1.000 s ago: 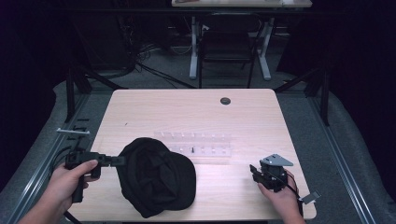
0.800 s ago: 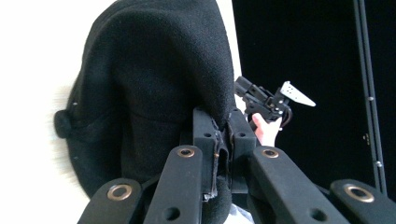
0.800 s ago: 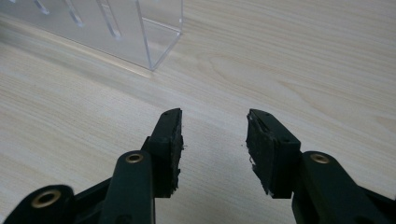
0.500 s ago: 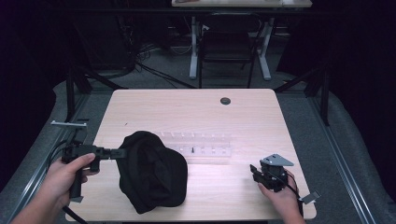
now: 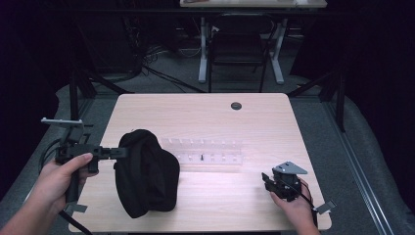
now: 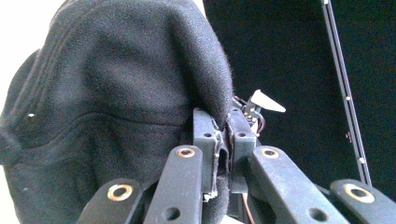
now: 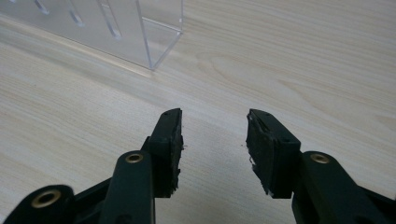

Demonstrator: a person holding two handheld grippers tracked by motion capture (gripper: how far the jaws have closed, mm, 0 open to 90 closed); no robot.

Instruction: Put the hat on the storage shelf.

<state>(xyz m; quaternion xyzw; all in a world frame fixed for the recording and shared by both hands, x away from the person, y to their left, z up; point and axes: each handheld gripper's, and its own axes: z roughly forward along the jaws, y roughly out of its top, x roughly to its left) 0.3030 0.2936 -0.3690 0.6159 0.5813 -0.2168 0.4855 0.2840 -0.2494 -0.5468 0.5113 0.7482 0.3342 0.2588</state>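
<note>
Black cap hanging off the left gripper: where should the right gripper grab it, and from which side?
Judging by its pose, the free lower edge. The black cap droops from the left gripper, pinched at its upper left rim, its bottom sagging toward the table. The right gripper, jaws open, could come level from the right.

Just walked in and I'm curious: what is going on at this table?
A person holds a gripper in each hand. The left gripper is clamped on the edge of a black cap, lifting it by that side off the wooden table. The right gripper rests open near a clear plastic rack, holding nothing.
</note>
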